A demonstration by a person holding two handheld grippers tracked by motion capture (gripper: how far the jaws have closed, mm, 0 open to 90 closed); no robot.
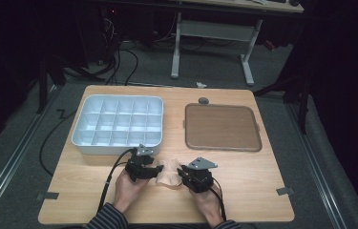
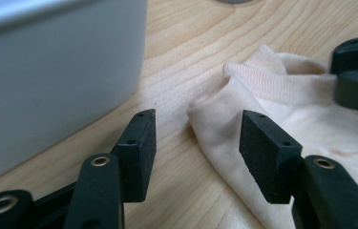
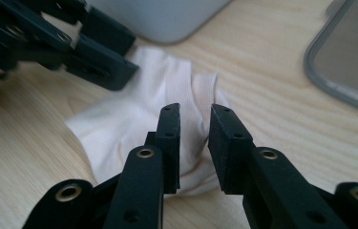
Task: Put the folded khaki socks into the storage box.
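Note:
A pale cream sock [image 1: 169, 174] lies crumpled on the wooden table [image 1: 243, 181] near the front edge, between my two grippers. My left gripper [image 1: 156, 171] is at the sock's left end. In the left gripper view its jaws [image 2: 195, 143] stand wide apart, with the edge of the sock [image 2: 286, 109] lying between them untouched. My right gripper [image 1: 182, 174] is at the sock's right end. In the right gripper view its jaws [image 3: 194, 138] hover over the sock [image 3: 119, 124] with a narrow gap and no fabric pinched.
A white compartment box [image 1: 114, 149] sits at the back left, just behind my left gripper. A brown flat tray [image 1: 222, 128] lies at the back right, with a small grey round thing [image 1: 204, 100] behind it. A person's hands and striped sleeves enter from the bottom edge.

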